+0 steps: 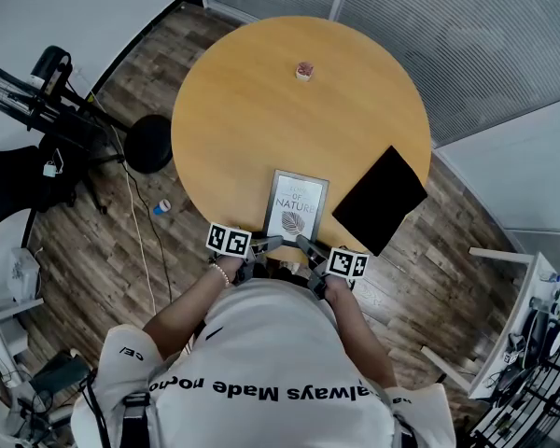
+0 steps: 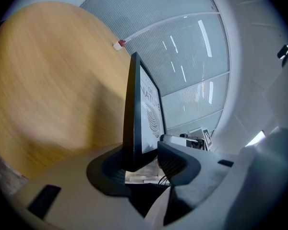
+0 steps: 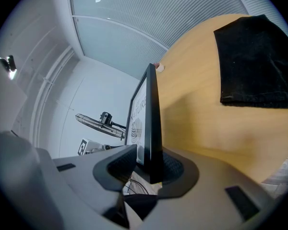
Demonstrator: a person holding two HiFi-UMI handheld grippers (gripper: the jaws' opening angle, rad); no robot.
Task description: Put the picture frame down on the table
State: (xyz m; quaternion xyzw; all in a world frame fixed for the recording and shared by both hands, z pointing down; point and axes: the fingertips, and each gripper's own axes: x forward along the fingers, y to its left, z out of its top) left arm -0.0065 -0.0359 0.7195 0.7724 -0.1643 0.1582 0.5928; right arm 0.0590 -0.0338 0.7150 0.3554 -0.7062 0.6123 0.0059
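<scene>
A black picture frame with a leaf print lies face up near the front edge of the round wooden table. Its near edge sits between the jaws of both grippers. My left gripper is at the frame's near left corner. In the left gripper view the frame rests against one pad, and the left gripper does not clamp it. My right gripper is at the near right corner. In the right gripper view a slit shows between the frame and one pad of the right gripper.
A black flat mat lies on the table right of the frame, overhanging the edge. A small pink-and-white object sits at the far side. A fan on a stand is left of the table and a white rack right.
</scene>
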